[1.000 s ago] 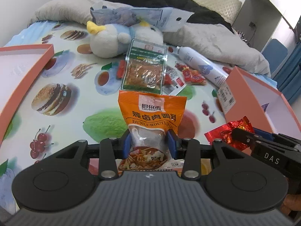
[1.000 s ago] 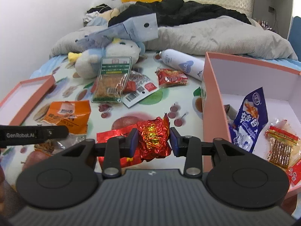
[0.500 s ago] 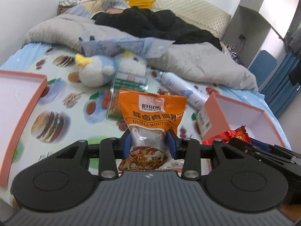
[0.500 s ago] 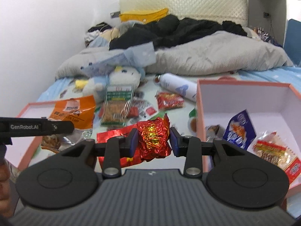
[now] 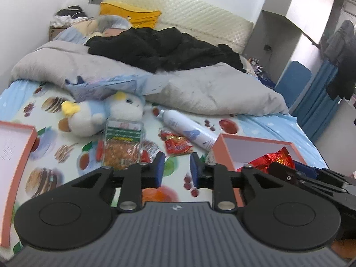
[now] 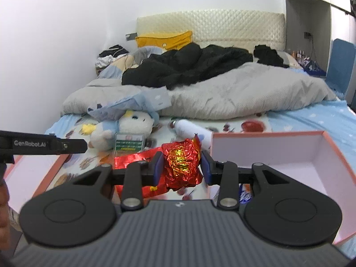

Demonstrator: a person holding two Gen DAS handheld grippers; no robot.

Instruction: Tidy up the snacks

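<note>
Through my left wrist camera, my left gripper (image 5: 175, 168) hangs above the fruit-print bedsheet (image 5: 55, 155), jaws parted and nothing between the blue pads. Ahead on the sheet lies a green-labelled snack pack (image 5: 122, 144), a small red packet (image 5: 178, 145) to its right, and a white spray can (image 5: 189, 131) lying on its side just past that. A plush penguin (image 5: 100, 118) sits against the grey duvet (image 5: 200, 89). At my left edge is a shallow orange-rimmed lid (image 5: 22, 155); to my right is the orange box (image 5: 222, 146), with my other tool holding crinkled red foil over it. Over to my right wrist camera: my right gripper (image 6: 181, 166) is clamped on the red foil snack bag (image 6: 181, 162), pads pressing both sides, the bag lifted off the sheet and just left of the box's near wall (image 6: 311, 155). A blue wrapper (image 6: 244, 193) peeks out down in the box behind my finger. The left tool's black finger (image 6: 44, 145) juts in from the left above the lid.
</note>
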